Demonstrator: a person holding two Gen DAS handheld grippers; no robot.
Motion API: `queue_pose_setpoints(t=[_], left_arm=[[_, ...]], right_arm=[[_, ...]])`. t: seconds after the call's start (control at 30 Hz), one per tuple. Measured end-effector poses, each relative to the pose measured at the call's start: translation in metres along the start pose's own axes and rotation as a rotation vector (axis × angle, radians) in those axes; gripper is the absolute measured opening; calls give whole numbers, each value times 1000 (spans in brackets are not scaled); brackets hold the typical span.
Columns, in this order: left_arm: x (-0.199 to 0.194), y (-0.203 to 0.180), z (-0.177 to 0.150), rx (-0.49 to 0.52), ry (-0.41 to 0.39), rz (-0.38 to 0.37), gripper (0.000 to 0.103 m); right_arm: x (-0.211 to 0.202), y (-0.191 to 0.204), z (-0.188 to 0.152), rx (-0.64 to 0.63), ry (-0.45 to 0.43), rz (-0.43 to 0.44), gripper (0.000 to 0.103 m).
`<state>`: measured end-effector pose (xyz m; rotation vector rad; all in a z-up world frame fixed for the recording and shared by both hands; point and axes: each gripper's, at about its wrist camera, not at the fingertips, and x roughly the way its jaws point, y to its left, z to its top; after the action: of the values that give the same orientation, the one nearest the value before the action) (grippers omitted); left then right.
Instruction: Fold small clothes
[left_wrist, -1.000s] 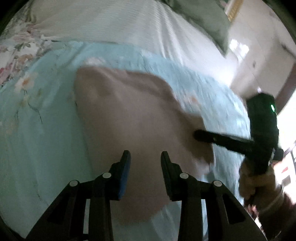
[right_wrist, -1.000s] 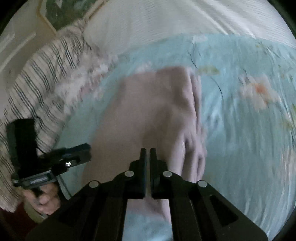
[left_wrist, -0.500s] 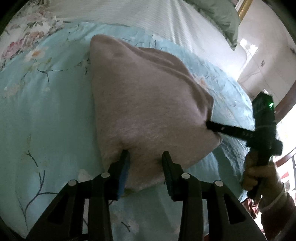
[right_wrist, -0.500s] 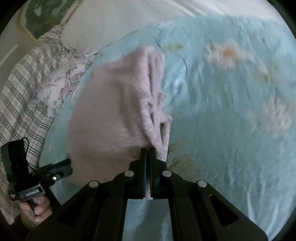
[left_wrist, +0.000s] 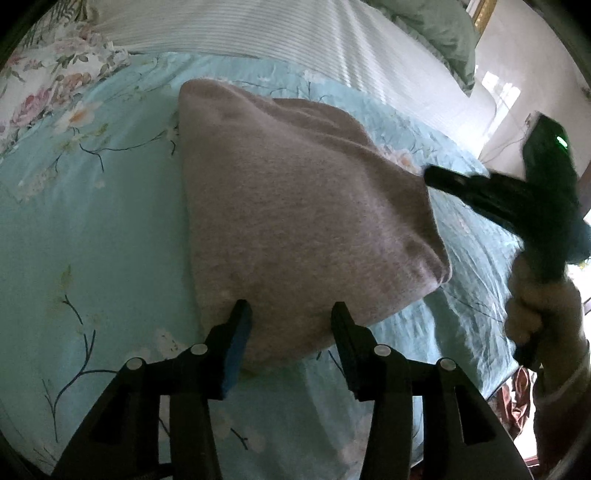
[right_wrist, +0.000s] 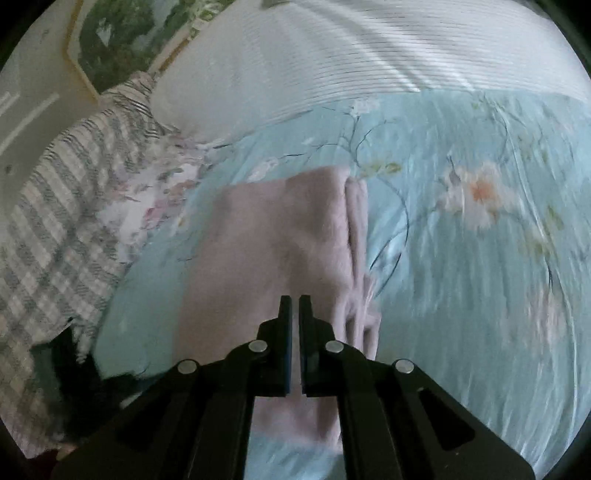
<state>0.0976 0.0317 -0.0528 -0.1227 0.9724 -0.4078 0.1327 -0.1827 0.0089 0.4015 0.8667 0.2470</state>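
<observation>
The pink garment (left_wrist: 295, 221) lies folded on the teal quilt (left_wrist: 92, 240). The left gripper (left_wrist: 290, 325) stands spread wide at its near edge, holding nothing. The right gripper (right_wrist: 294, 321) is pinched together over it; whether it has cloth, I cannot tell. I'd square the layered edge before the next fold.

My two black hand-held grippers, seen from their own wrist cameras.

My left gripper (left_wrist: 289, 319) has black angular linkage arms, silver rivets and blue pads; my right gripper (right_wrist: 294, 314) matches it. At three o'clock in the left view its dark body carries a green light, gripped by my pale-gloved right hand (left_wrist: 532, 306).
</observation>
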Motion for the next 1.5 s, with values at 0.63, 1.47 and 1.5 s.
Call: queue_pose_setpoints(t=[0.63, 1.47, 1.5], left_arm=[[-23, 9, -8, -50, -15, 51, 69], [-49, -11, -65, 65, 12, 280, 83], [-51, -9, -64, 57, 5, 291, 83]], right_arm=[[-22, 1, -19, 14, 35, -19, 4], [-72, 31, -136, -122, 167, -97, 85], [-73, 31, -136, -123, 164, -98, 85]])
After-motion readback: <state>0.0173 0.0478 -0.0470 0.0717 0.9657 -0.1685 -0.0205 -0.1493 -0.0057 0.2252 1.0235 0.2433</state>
